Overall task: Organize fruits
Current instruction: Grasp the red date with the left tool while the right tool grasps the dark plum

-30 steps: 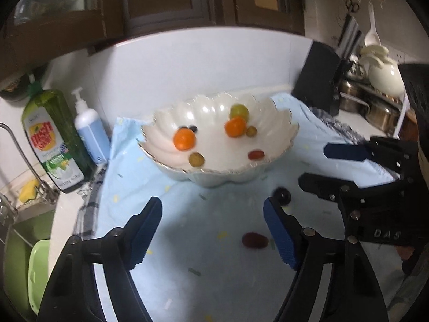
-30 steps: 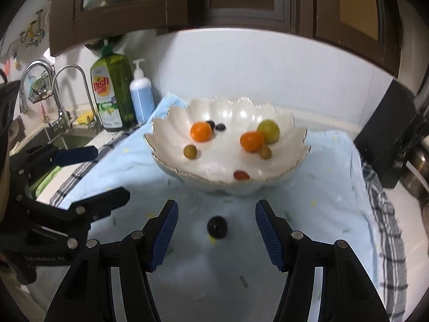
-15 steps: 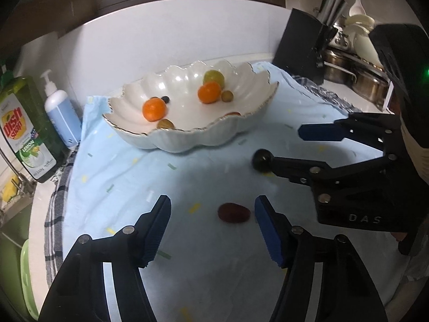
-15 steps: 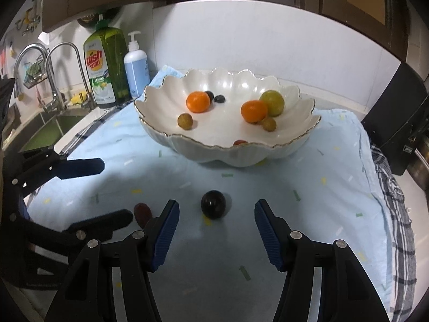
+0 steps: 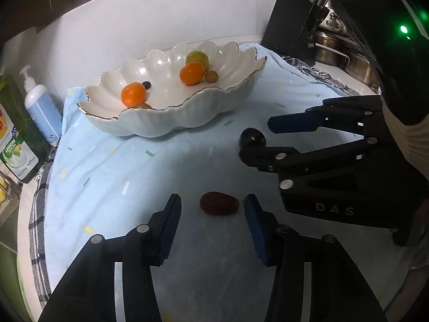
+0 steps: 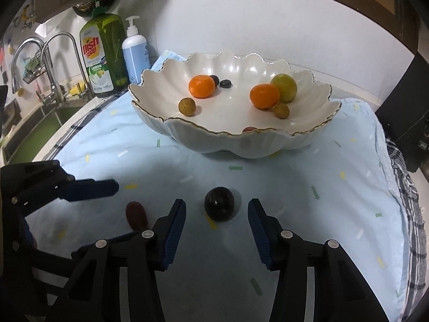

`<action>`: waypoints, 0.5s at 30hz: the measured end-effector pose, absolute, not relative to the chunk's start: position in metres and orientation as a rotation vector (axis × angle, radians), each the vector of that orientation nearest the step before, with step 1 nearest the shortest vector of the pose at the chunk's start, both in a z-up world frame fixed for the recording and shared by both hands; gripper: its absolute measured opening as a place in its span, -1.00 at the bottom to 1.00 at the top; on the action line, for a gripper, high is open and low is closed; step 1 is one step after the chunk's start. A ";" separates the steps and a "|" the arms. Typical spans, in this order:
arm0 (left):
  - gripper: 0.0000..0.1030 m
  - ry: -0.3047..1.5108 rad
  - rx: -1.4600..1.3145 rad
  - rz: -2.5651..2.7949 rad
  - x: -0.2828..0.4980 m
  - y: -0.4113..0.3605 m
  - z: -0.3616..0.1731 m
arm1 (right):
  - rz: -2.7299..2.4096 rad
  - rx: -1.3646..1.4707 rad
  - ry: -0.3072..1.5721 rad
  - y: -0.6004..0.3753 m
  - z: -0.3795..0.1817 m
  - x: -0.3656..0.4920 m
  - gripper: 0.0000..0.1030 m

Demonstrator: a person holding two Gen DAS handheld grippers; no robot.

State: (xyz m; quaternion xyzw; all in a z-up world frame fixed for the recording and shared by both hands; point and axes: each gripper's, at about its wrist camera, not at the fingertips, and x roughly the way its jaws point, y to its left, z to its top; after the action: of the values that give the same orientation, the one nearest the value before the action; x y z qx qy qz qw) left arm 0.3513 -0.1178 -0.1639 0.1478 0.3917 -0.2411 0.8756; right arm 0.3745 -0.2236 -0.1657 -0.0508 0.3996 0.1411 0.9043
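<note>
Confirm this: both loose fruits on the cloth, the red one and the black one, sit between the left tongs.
Not quite. Only the red fruit sits between the closing left tongs, as the left wrist view shows. The black fruit sits between the closing right tongs, clear in the right wrist view. Neither fruit is gripped yet; both lie on the cloth.

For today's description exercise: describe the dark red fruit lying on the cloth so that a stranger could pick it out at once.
Start at the white scalloped bowl on the pale blue cloth. In front of it two fruits lie loose on the cloth, each between a pair of closing tongs. The one wanted is the red fruit between the left tongs: oval and dull dark red, while its neighbour, the black fruit, is round and glossy.
</note>
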 end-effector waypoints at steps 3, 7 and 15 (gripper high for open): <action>-0.22 0.836 0.305 -0.514 0.354 -0.118 -0.167 | 0.291 -0.105 0.839 -0.222 -0.170 0.378 -0.11; -0.36 0.856 0.288 -0.529 0.356 -0.118 -0.170 | 0.295 -0.094 0.860 -0.222 -0.175 0.383 -0.20; -0.45 0.861 0.255 -0.529 0.359 -0.116 -0.168 | 0.293 -0.079 0.871 -0.224 -0.177 0.388 -0.49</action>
State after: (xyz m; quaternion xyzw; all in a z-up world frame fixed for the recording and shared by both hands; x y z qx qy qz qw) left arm 0.3587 -0.1163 -0.1682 0.1216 0.4113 -0.2529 0.8673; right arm 0.3883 -0.2241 -0.1775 -0.0380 0.4202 0.1411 0.8956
